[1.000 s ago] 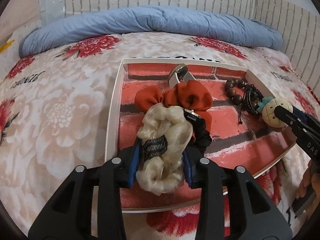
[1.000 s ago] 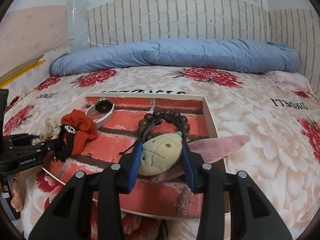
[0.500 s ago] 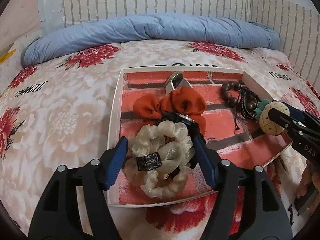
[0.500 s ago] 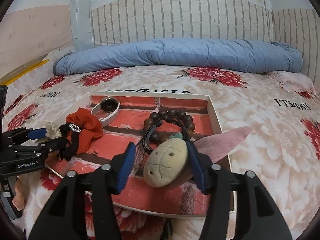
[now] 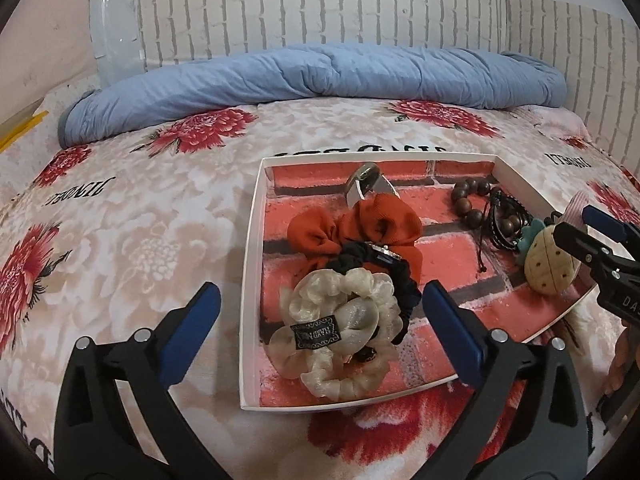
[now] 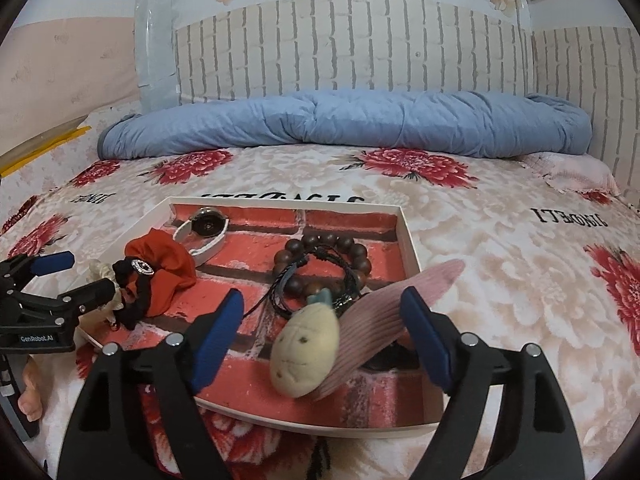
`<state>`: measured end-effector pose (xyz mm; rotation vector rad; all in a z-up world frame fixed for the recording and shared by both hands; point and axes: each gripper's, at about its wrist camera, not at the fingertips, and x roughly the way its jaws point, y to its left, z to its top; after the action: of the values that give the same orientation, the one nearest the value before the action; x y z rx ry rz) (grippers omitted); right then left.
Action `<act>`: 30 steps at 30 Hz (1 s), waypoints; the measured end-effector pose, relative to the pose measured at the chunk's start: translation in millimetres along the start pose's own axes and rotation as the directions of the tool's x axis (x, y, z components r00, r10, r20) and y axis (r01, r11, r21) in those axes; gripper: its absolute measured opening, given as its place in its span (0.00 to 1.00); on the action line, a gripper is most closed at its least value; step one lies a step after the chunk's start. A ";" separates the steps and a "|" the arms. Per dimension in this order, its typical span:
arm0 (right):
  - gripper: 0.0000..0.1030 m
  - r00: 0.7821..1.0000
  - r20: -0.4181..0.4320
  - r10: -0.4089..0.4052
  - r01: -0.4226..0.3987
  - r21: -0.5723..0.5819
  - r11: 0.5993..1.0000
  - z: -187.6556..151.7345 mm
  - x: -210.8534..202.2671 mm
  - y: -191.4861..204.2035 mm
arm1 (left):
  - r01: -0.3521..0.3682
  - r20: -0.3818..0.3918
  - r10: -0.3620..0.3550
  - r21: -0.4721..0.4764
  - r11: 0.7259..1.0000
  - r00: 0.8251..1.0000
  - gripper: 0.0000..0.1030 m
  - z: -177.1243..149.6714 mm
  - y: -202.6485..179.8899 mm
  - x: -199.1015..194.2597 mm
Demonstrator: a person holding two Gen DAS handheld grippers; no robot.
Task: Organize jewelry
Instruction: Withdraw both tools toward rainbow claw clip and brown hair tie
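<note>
Hovering apart over the tray (image 5: 250, 280): left gripper (image 5: 320, 316) straddling, not gripping, the cream scrunchie (image 5: 340, 336) lying inside; right gripper (image 6: 322, 328) likewise spread around the plush charm (image 6: 304, 354) resting at the near edge, seemingly dropping items together.

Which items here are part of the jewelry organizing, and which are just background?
Part of the job: tray, cream scrunchie, black scrunchie, orange scrunchie, watch, bead bracelet, pineapple plush charm.

Background: blue duvet, floral bedspread.
</note>
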<state>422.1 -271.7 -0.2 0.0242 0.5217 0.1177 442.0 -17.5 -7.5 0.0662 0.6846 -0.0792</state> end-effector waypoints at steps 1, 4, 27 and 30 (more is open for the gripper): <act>0.82 1.000 0.002 -0.004 0.004 -0.001 1.000 0.2 -0.4 -0.2 | -0.003 0.001 0.003 0.003 1.000 1.000 0.95 -0.1 -0.1 -0.3; 0.86 1.000 0.017 -0.018 0.018 -0.003 1.000 0.9 -4.3 -0.9 | -0.012 0.008 0.012 0.012 1.000 1.000 0.95 -0.8 -0.7 -2.2; 0.86 0.999 -0.029 -0.041 0.041 0.000 0.999 -10.3 -103.6 -9.8 | -0.053 0.042 0.052 0.017 0.998 0.998 0.95 -23.4 6.0 -103.3; 0.86 0.998 -0.051 -0.034 0.034 0.004 0.999 -28.1 -125.6 -7.9 | -0.051 0.022 0.051 0.004 0.999 0.998 0.95 -41.6 10.0 -121.9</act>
<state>300.9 -294.6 37.3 0.0174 0.5735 0.0839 322.7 2.3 37.9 0.0873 0.6602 -0.0327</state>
